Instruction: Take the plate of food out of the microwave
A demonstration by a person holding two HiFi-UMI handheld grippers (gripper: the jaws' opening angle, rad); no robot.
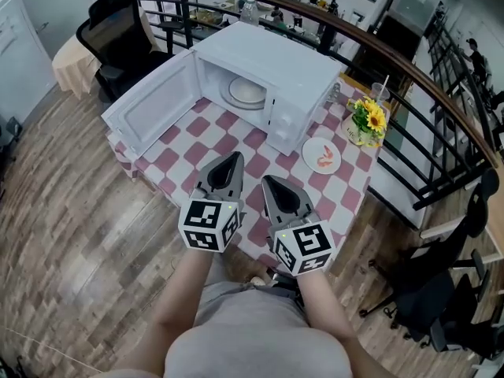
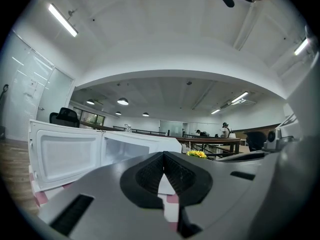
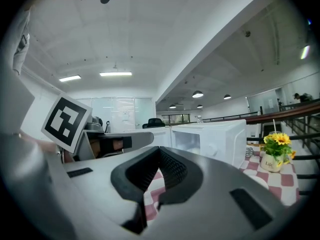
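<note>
Left hand-held gripper (image 1: pixel 235 157) and right hand-held gripper (image 1: pixel 268 182), both pressed together and empty, hung short of the open microwave (image 1: pixel 293 68). The plate of food (image 1: pixel 323 154) lay on the desk (image 1: pixel 233 135) just beside the microwave. Removal seemed complete, with perhaps only the door (image 1: pixel 150 109) to close.
</note>
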